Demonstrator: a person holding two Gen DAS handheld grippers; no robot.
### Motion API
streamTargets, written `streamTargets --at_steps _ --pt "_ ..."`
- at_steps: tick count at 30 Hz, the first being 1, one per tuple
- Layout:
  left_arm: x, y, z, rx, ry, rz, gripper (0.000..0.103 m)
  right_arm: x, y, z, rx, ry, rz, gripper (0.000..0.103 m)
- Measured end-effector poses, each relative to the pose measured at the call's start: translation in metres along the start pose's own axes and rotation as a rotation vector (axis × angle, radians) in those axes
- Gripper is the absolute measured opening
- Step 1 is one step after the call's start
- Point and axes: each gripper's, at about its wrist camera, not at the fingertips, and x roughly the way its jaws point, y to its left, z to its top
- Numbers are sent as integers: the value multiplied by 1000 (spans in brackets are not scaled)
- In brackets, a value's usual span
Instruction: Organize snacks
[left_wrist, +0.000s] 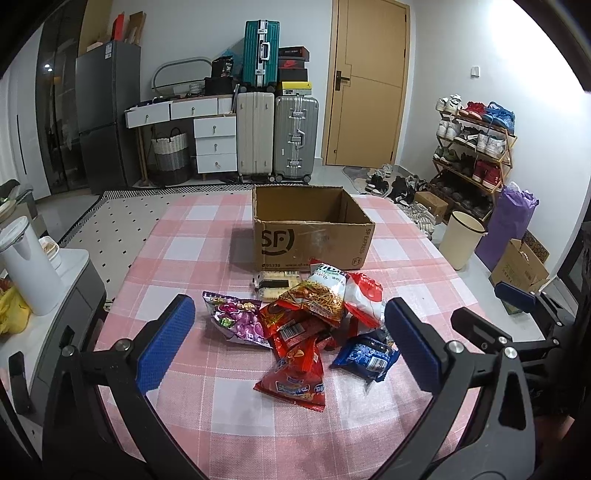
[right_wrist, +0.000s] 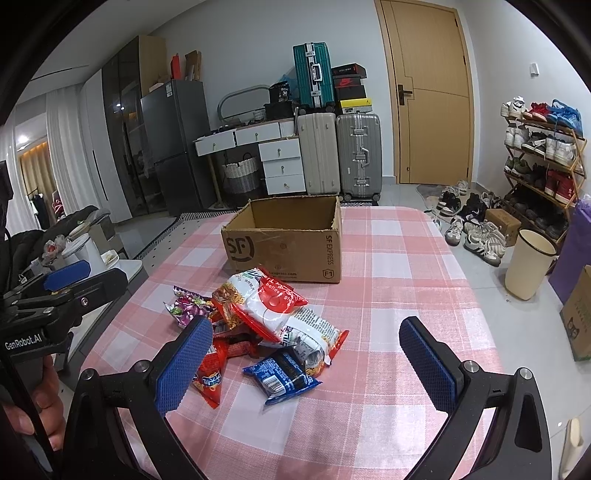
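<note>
Both grippers were closest to the lens, left gripper (left_wrist: 290, 345) and right gripper (right_wrist: 306, 363), each w/ blue pads spread wide, pinching nothing, hovering over the checked worktop (right_wrist: 406, 258).

Snacks sat in one loose heap mid-worktop, just in front of the open cardboard box (left_wrist: 310, 236), which looked empty inside as far as we could see. Nearest us were the blue packet (right_wrist: 282, 380) and a red chip bag (left_wrist: 295, 380); a purple candy bag (left_wrist: 240, 319) lay on the left, and a big white-and-red bag (right_wrist: 291, 317) sat on top w/ a noodle pack (left_wrist: 317, 295).

Our guess: all light, crinkly, slippery foil, prob air-puffed, and the contents crush easily. We figured it's best to pinch a flat crimped seam or corner, not the belly. The blue one lay mostly clear of the pile, so it seemed the easiest first grab.
</note>
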Motion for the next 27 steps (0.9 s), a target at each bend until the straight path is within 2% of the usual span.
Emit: streamTargets --at_steps 27 --pt "12 -7 -7 7 22 -21 102 8 -8 -7 20 12 5 103"
